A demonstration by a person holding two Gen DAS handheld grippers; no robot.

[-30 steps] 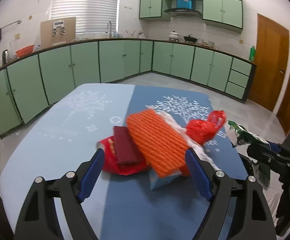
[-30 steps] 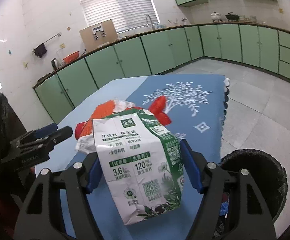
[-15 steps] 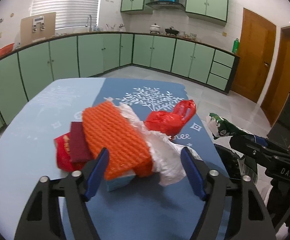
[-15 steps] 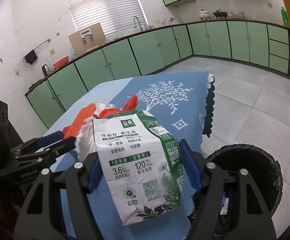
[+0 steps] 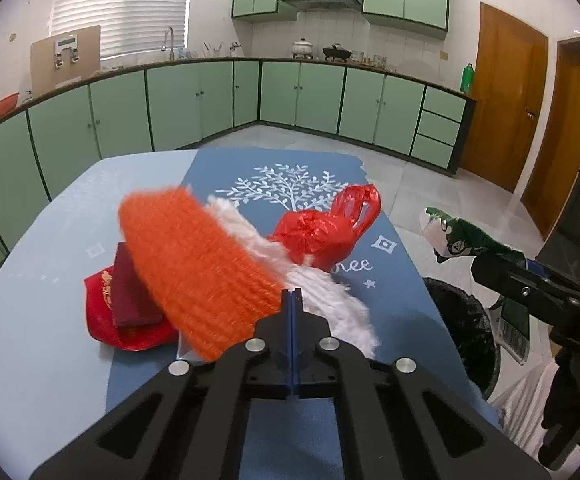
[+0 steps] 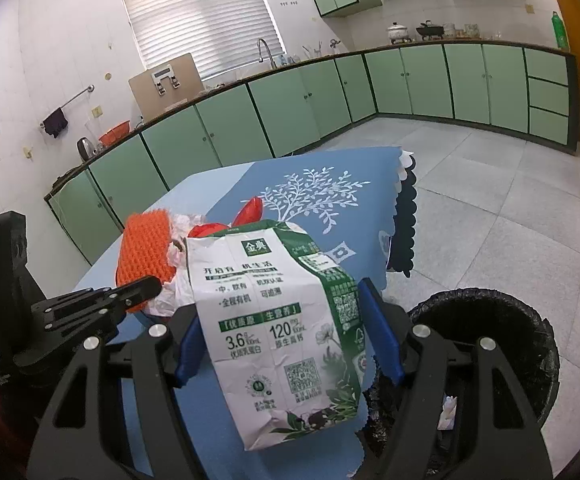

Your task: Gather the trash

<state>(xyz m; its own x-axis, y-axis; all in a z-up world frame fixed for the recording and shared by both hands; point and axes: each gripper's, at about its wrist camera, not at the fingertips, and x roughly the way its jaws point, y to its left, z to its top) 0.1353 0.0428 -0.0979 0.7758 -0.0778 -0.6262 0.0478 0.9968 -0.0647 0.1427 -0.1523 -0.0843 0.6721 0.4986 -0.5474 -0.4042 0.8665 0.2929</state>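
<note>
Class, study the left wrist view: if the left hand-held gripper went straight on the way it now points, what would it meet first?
Most likely the orange foam net and the white foam net beside it: the left hand-held gripper appears shut at their near edge. Depth is unclear; it may already touch them.

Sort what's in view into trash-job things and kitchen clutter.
Job:
- milk carton, clamped in the right hand-held gripper
- orange mesh pad, pinched by the left hand-held gripper
- red plastic bag
- red packet
- white tissue
- black bin

Lying about:
- pot
- wok
- green bottle
- kettle
</note>
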